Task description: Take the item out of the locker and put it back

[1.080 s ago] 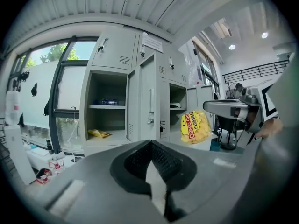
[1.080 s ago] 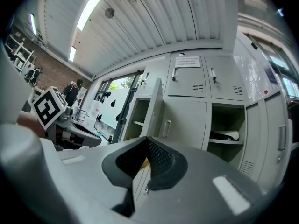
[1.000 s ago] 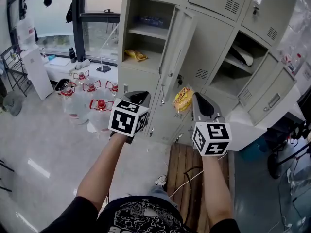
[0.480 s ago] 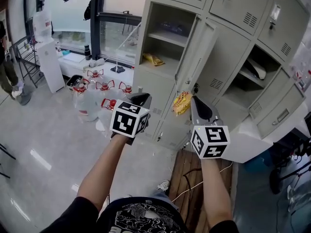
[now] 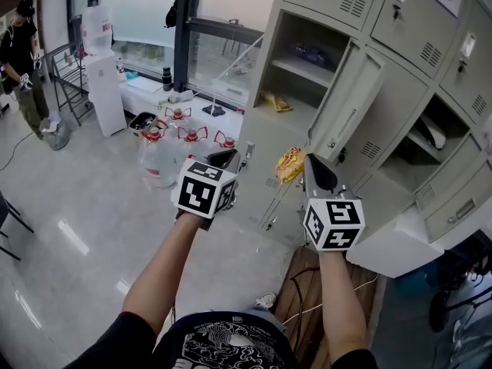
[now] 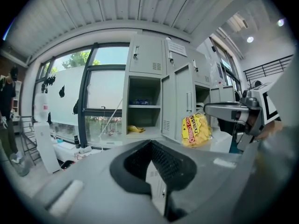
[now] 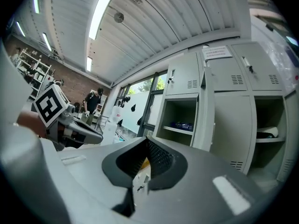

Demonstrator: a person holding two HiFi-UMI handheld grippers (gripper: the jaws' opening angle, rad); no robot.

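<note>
A yellow snack bag (image 5: 290, 164) hangs in the air from my right gripper (image 5: 306, 163), which is shut on its edge. The left gripper view shows the same bag (image 6: 196, 130) dangling from the right gripper (image 6: 219, 111), in front of the lockers. A sliver of yellow (image 7: 144, 163) shows between the right jaws. My left gripper (image 5: 229, 158) is level with it on the left, shut and empty (image 6: 150, 146). Beyond stands the open locker compartment (image 5: 304, 91), door (image 5: 347, 102) swung out, with a yellow item (image 5: 275, 102) on its floor and a blue item (image 5: 311, 53) on its shelf.
Several water jugs with red handles (image 5: 165, 141) stand on the floor by the window. A white cabinet (image 5: 104, 91) and a person (image 5: 23, 60) are at the far left. Another open locker (image 5: 434, 133) is at the right. A wooden board with cables (image 5: 307, 283) lies below.
The lockers have slid right and farther off in the head view, and more floor and a person show at left. Both grippers keep their places, the bag still held.
</note>
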